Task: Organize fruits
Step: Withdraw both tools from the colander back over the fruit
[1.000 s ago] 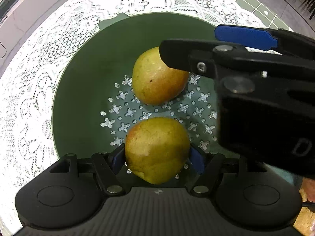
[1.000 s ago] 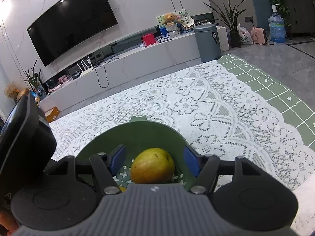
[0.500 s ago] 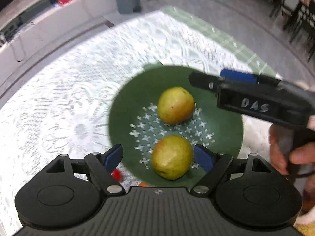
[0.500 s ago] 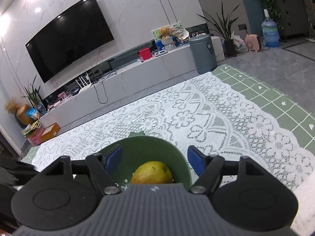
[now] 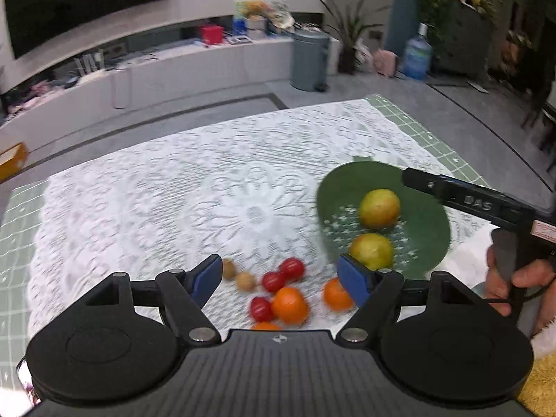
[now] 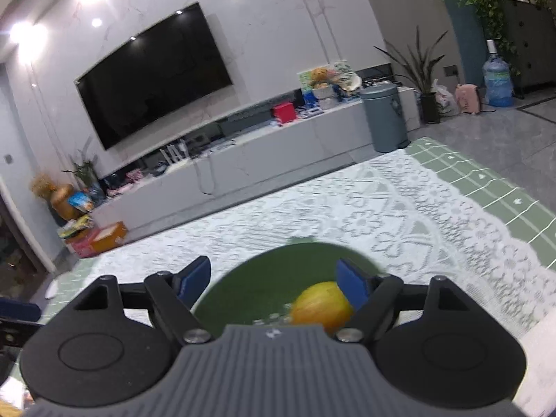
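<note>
The lace-covered table [image 5: 215, 187] carries the green bowl [image 5: 431, 229], two pears [image 5: 378, 208] inside. My left fingers [image 5: 279, 279] gape wide and empty; my right fingers [image 6: 272, 279] are opening, also empty. I should drop over one orange [image 5: 290, 304] squarely. The lowest fruit is cut off by my gripper.

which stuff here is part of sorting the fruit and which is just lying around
Job: green colander, two pears in it, oranges, cherry tomatoes, small brown fruits.

Just around: lace tablecloth, TV, grey bin, water bottle.
</note>
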### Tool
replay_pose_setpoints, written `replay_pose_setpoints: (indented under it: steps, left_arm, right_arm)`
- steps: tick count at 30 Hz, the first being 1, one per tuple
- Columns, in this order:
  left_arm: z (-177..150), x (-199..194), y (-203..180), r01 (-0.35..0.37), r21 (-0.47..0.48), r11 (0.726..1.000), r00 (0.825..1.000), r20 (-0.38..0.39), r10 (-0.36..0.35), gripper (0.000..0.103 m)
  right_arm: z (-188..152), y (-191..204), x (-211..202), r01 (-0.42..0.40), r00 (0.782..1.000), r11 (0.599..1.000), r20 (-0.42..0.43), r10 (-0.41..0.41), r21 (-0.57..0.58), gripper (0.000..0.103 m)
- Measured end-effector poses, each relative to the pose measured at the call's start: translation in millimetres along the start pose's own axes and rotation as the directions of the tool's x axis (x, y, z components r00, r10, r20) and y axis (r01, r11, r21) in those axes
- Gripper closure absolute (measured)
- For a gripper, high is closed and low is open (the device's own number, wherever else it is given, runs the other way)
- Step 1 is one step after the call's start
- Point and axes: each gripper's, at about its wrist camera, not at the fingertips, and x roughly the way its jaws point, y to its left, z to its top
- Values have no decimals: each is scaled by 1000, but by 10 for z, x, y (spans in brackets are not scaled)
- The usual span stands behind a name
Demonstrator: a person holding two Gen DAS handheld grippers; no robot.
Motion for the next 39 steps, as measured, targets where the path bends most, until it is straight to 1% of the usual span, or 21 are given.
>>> replay_pose_setpoints:
  steps: [3,5,8,12,15,17,19,21,26,28,32,39]
  left_arm:
    - [-183,-139,64,-47,14,999,999,24,47,15]
    - [-310,-197,95,-78,24,997,996,38,77,16]
    - [-493,-305,174,-69,15,998,996,54,68,16]
    - [-694,-318,219,-42,12,999,996,85,40,17]
    - [-803,-262,222,-10,24,1000,995,101,7,18]
    - [-883,-207,219,4,36,999,994,106,-8,19]
    - [-943,-126,217,0,48,999,994,106,-5,21]
    - [-996,-42,204,-8,62,998,995,98,2,23]
    - [-1062,121,213,-1,55,998,997,72,-3,23]
    - [-1078,186,235,-4,44,999,998,60,1,23]
    - [-1108,304,290,-3,15,1000,999,39,3,23]
    - [-1131,434,379,40,-37,999,999,16,-40,23]
  right_arm:
    - [-121,247,-121,-41,999,998,2,41,-39,26]
    - [-226,420,-176,-61,998,995,-12,60,-78,26]
    - [-392,640,-255,-96,995,988,-40,91,-123,27]
    - [-623,886,-338,-102,993,976,-82,87,-195,27]
    - [-801,1015,-365,-85,990,968,-126,57,-236,28]
    - [-929,1077,-356,-67,986,966,-166,26,-249,34]
    - [-1038,1117,-302,-37,977,965,-211,-20,-261,39]
    - [-1091,1123,-255,5,971,961,-228,-71,-278,43]
    - [-1114,1070,-140,66,964,961,-231,-130,-268,43]
    - [-1110,1056,-88,75,959,962,-244,-142,-263,43]
    - [-1103,1052,29,122,947,955,-257,-193,-271,43]
    - [-1059,940,195,163,928,967,-301,-218,-197,43]
